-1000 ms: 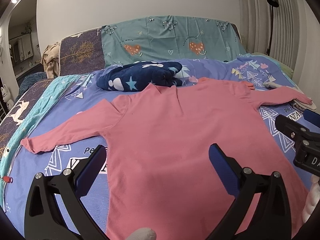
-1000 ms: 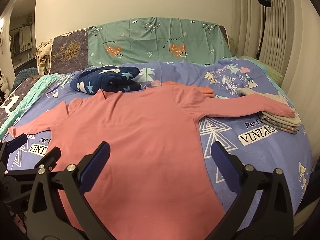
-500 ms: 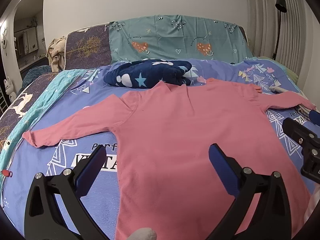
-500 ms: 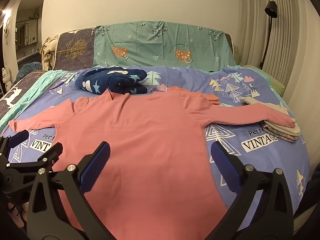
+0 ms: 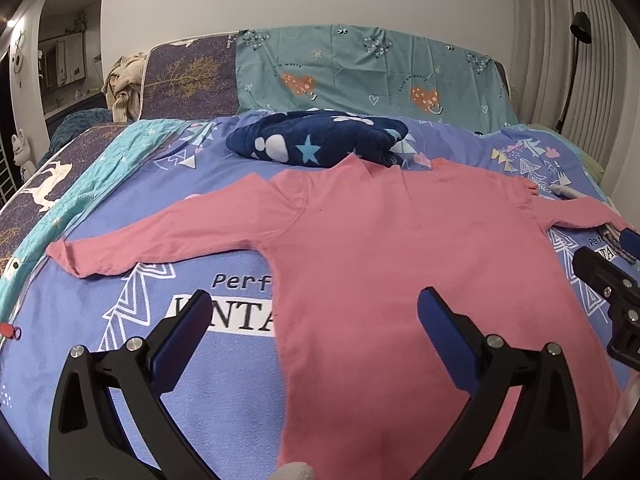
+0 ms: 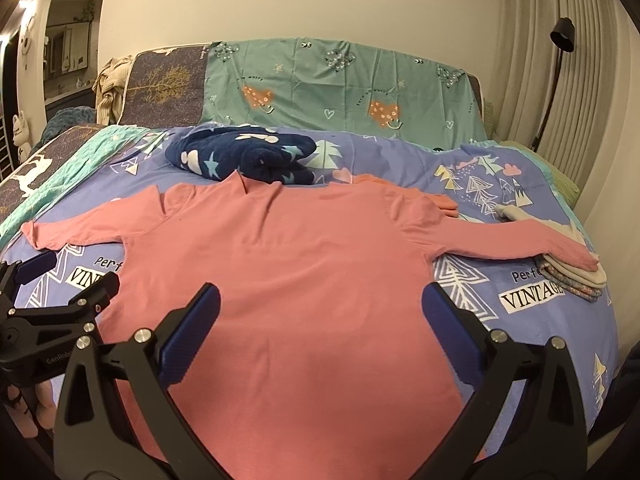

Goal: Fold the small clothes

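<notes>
I have the pink long-sleeved shirt lying flat on the bed, spread across the middle of the blue patterned cover with both sleeves stretched out toward the bed's two side edges. Its collar points at the head end, where it touches a rolled navy star-print blanket. The hem runs toward the foot edge, out of sight beneath my tools.

My left gripper hangs above the shirt's left side seam, its fingers spread wide and holding nothing; one finger is over bare cover, the other over pink cloth. My right gripper hangs over the lower body of the shirt, fingers likewise wide apart and empty. Each tool shows at the edge of the other's view, so they sit side by side near the foot of the bed.

The end of the right sleeve lies on top of a small stack of folded clothes close to the bed's right edge. The left cuff ends near the left edge, beside a teal quilt. There is open cover below each sleeve, between sleeve and foot edge. A floor lamp stands beyond the right-hand head corner.
</notes>
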`<action>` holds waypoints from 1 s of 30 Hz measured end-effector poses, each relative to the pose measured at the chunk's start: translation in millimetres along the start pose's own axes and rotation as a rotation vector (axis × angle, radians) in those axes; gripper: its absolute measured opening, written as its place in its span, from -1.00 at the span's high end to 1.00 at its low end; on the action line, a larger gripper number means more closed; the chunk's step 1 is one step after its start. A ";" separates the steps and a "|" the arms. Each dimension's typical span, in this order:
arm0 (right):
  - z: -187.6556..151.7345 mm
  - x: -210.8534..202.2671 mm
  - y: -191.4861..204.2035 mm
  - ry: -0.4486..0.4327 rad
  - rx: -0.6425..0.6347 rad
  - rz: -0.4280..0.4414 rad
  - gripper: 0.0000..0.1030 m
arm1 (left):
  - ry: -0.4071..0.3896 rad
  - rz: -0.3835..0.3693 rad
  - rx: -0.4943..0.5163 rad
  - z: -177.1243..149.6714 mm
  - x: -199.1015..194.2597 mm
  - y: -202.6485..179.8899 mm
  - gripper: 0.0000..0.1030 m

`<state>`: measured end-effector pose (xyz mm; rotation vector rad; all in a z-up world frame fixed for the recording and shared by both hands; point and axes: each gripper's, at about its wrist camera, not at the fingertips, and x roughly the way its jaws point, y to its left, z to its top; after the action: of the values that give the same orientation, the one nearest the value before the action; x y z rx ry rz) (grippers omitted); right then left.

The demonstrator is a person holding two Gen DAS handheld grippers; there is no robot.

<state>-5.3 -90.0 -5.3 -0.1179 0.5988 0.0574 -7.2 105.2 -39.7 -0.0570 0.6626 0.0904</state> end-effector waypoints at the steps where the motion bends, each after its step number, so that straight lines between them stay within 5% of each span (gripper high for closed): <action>1: 0.1 0.5 1.8 0.001 -0.001 0.002 -0.96 | -0.002 -0.003 -0.007 -0.3 0.1 3.0 -0.97; 6: 1.1 1.0 8.0 -0.009 0.011 0.019 -0.96 | 0.001 0.006 -0.040 -0.5 0.6 21.8 -0.97; 11: 0.8 -8.7 9.5 -0.108 0.025 0.026 -0.96 | -0.019 0.025 -0.077 1.9 -1.7 47.1 -0.97; 15: 0.1 0.4 12.2 -0.063 0.012 0.067 -0.96 | 0.005 0.068 -0.135 2.9 5.3 85.3 -0.84; 17: -1.9 5.9 10.4 -0.036 0.021 0.078 -0.96 | 0.026 0.097 -0.192 2.5 10.4 119.6 -0.51; 22: -7.6 24.0 -2.3 0.033 0.059 0.044 -0.96 | 0.118 0.199 -0.486 -1.7 35.6 243.1 -0.12; 26: -13.6 35.0 -13.9 0.074 0.084 0.001 -0.96 | 0.173 0.388 -0.540 7.9 63.0 310.9 -0.10; 30: -19.4 40.7 -25.3 0.096 0.100 -0.035 -0.96 | 0.238 0.446 -0.574 21.5 101.3 351.7 0.00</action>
<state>19.7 -116.8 -41.8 -0.0345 0.6941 -0.0119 49.6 463.4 -93.6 -0.4782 0.8622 0.7120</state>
